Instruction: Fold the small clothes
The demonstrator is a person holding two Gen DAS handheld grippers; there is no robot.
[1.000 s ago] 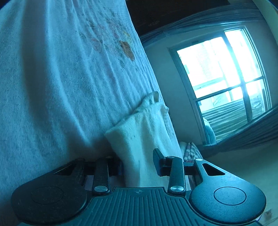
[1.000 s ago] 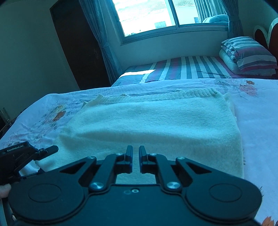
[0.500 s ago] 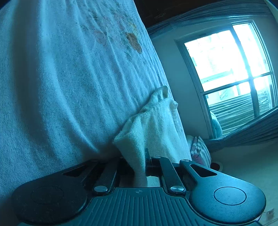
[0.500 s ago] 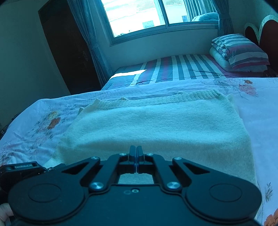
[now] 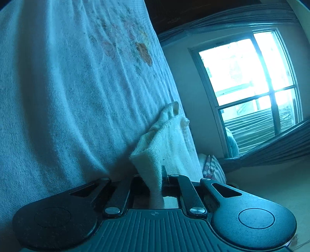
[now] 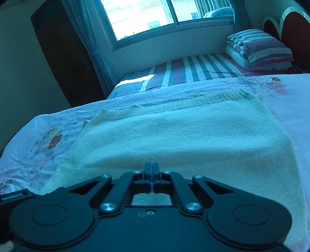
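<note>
A cream knitted sweater lies spread flat on the floral bedsheet, its ribbed hem at the far side. My right gripper is shut at the sweater's near edge; whether cloth is pinched between the fingers is hidden. In the tilted left wrist view, my left gripper is shut on the near left corner of the sweater, which is bunched up and lifted off the bedsheet.
A second bed with a striped sheet and stacked striped pillows stands beyond, under a bright window. A dark door is at the far left. The other gripper's body shows at the lower left.
Both grippers have closed: the left one from open onto the sweater corner, the right one from nearly shut to fully shut. The right gripper has moved forward over the sweater's near edge.
</note>
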